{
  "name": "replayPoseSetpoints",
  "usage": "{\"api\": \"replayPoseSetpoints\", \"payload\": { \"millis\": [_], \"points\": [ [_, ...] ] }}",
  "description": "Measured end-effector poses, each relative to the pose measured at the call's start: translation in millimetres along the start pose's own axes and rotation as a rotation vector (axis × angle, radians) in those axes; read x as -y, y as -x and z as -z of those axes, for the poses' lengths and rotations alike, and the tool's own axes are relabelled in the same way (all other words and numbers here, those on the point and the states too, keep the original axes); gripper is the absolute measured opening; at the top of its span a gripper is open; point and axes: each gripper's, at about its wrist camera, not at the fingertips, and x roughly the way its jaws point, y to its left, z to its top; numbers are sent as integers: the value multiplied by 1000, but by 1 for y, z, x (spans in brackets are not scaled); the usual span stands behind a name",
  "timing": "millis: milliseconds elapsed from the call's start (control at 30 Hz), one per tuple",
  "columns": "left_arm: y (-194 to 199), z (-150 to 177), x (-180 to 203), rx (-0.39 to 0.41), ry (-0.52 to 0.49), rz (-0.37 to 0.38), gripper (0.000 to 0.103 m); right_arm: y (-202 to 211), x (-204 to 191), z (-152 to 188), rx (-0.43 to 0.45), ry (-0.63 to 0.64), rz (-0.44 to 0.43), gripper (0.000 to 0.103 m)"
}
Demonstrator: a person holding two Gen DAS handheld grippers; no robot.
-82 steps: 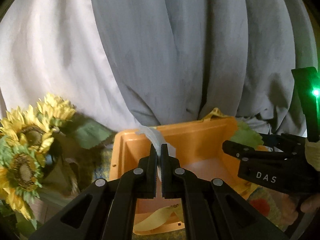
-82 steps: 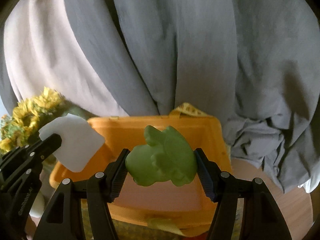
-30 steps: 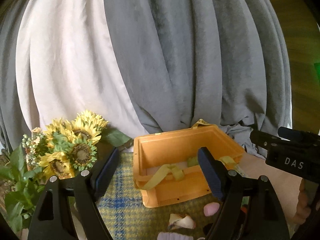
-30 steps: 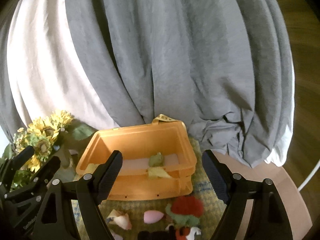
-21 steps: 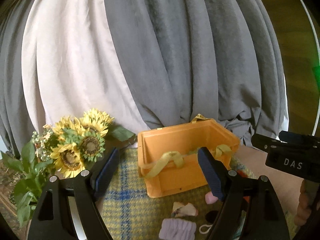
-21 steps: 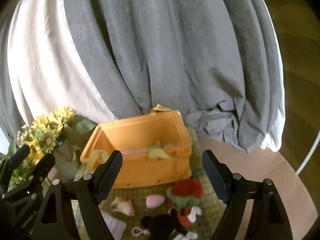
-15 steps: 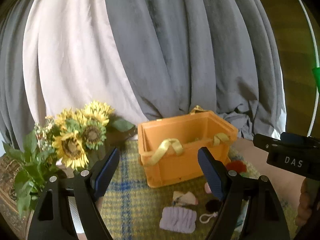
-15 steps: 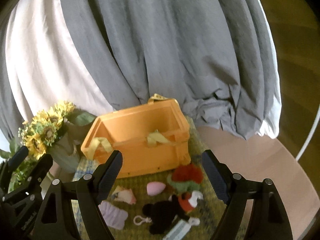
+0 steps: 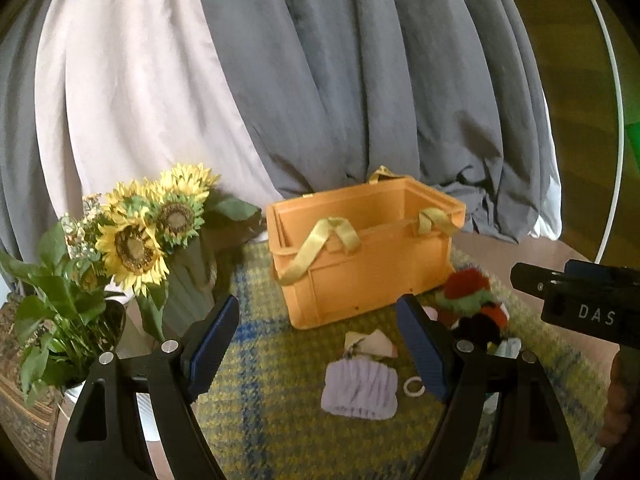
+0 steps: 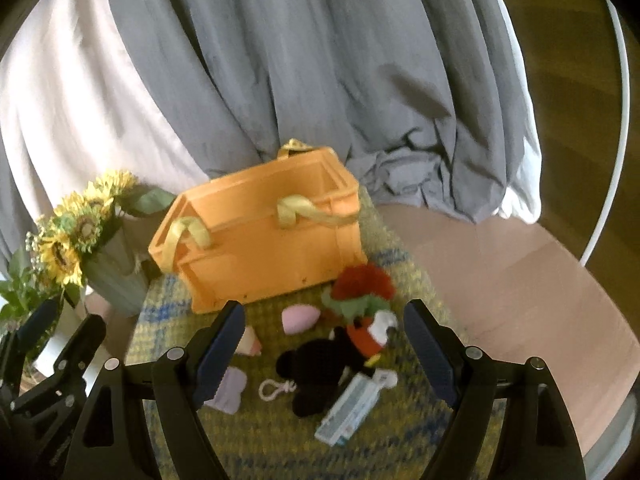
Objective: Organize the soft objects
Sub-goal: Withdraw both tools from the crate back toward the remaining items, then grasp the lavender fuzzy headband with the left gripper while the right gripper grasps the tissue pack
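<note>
Left wrist view: left gripper (image 9: 316,344) jaws wide, empty, aimed over the lilac knitted pouch (image 9: 361,391) on the plaid mat (image 9: 280,432), likely next pick. Orange crate (image 9: 360,256) stands behind.

Right wrist view: right gripper (image 10: 324,344) wide, empty, above the black plush toy (image 10: 316,372) and pink sponge (image 10: 300,318).

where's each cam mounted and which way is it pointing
Left wrist: on the left gripper, looking forward and down at the orange crate and lilac cloth; own open fingers show, plus the right gripper at right.
Right wrist: on the right gripper, facing the black plush toy; own open fingers and the left gripper at lower left.
Shared: crate, sunflowers, plaid mat.
</note>
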Motion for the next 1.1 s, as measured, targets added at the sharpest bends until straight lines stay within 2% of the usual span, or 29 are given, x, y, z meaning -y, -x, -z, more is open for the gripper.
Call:
{"api": "replayPoseSetpoints", "payload": {
  "millis": [467,900,1100],
  "points": [
    [-25,38,1,-147,-19,57,80,-19,0,32,-95,-24,36,82],
    [-52,61,2,-228,-28,113,80,-47,7,58,-214,-48,82,82],
    [-67,67,5,-256,-26,143,80,-61,9,66,-263,-58,88,76]
  ]
}}
